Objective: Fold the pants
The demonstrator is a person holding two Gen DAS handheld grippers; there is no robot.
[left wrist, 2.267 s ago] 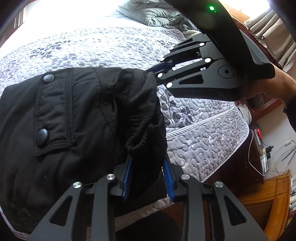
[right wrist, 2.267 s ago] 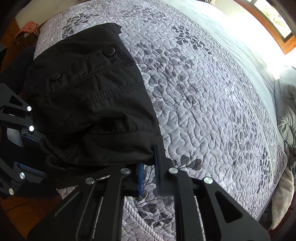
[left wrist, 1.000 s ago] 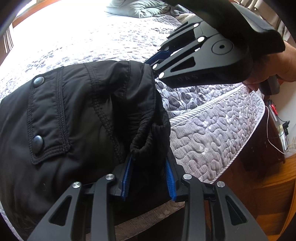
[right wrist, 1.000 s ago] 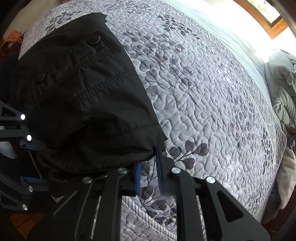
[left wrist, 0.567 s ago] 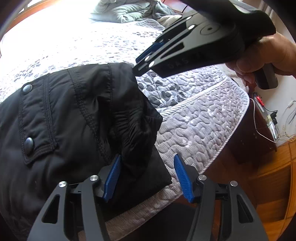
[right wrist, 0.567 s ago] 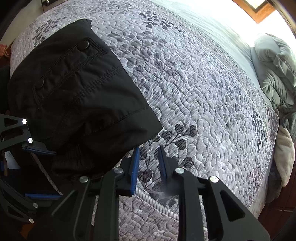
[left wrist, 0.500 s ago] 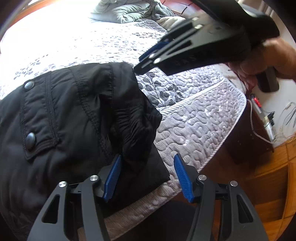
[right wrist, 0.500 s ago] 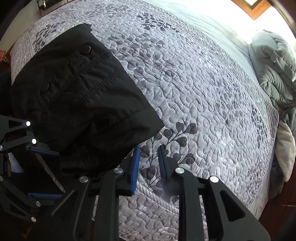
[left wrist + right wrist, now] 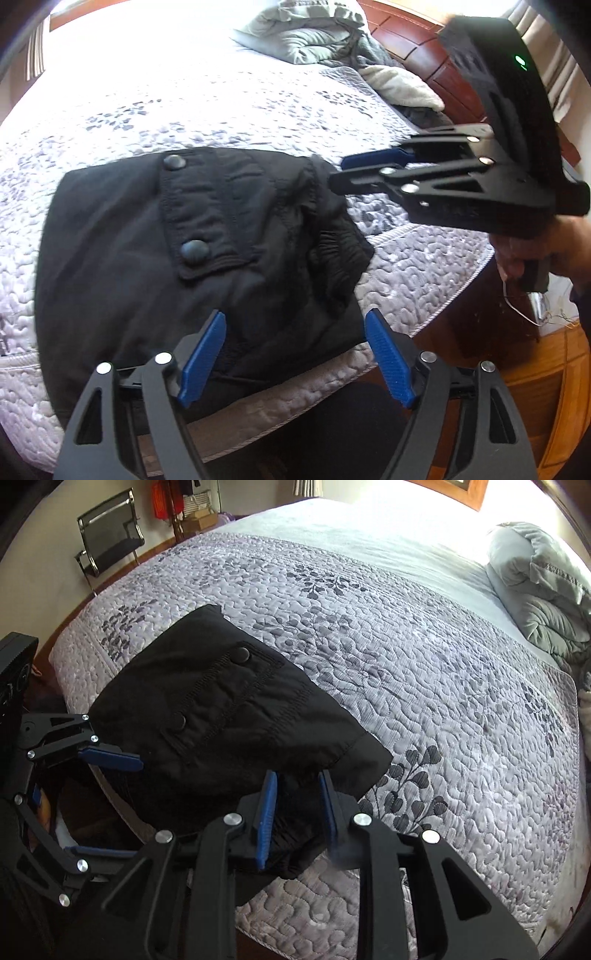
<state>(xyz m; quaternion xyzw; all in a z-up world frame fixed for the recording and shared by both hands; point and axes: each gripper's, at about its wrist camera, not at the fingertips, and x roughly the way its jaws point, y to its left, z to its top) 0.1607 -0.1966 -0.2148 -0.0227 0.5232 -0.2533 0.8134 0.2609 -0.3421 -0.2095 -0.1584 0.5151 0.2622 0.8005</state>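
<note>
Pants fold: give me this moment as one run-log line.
pants: folded bundle at bed corner | left gripper: opening, fingers clear of cloth | right gripper: narrow gap, nothing gripped | next: likely withdraw

- A quilt (image 9: 424, 672) with a grey leaf print covers the bed, corded along its edge.
- A rumpled grey duvet (image 9: 543, 590) lies bunched at the head end of the bed.
- A white fleecy cloth (image 9: 402, 86) lies just beside the duvet.
- A red-brown wooden headboard (image 9: 417, 40) stands behind them.
- A black metal-framed chair (image 9: 107, 542) stands by the far wall.
- An orange wooden floor (image 9: 543, 398) shows beside the bed.
- Thin wires (image 9: 550, 317) trail near the floor there.
</note>
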